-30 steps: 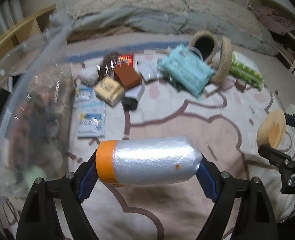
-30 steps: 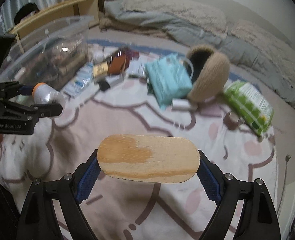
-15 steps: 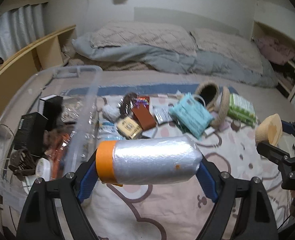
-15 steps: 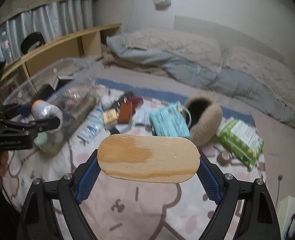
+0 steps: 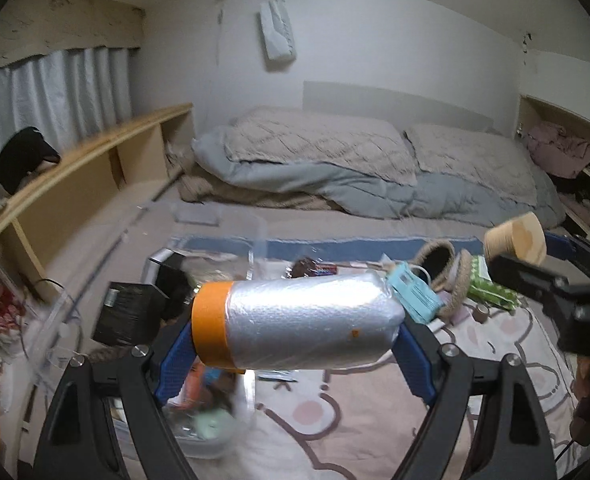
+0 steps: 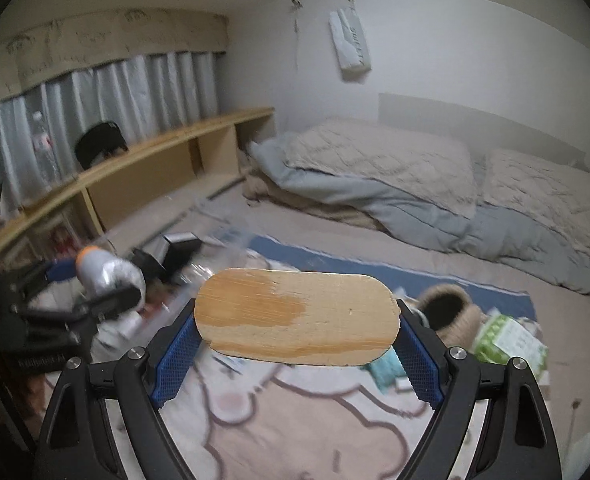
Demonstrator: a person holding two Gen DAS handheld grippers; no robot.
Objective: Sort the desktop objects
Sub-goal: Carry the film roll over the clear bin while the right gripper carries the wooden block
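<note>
With your left claw pinching the silver plastic-wrapped roll with the orange end and your right claw pinching the flat oval wooden block, keep both grips firm, then lower the roll into the clear plastic bin below-left.

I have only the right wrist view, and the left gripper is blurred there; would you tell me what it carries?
Observer: The left gripper is shut on a silver plastic-wrapped roll, clamped end to end, with an orange taped band at one end.
Operator: Thank you. What sits below it?
Observer: A clear plastic storage bin, lower left, holding black boxes.
Operator: And my piece, seen from there?
Observer: In the right gripper, the oval wooden block shows a thick edge.
</note>
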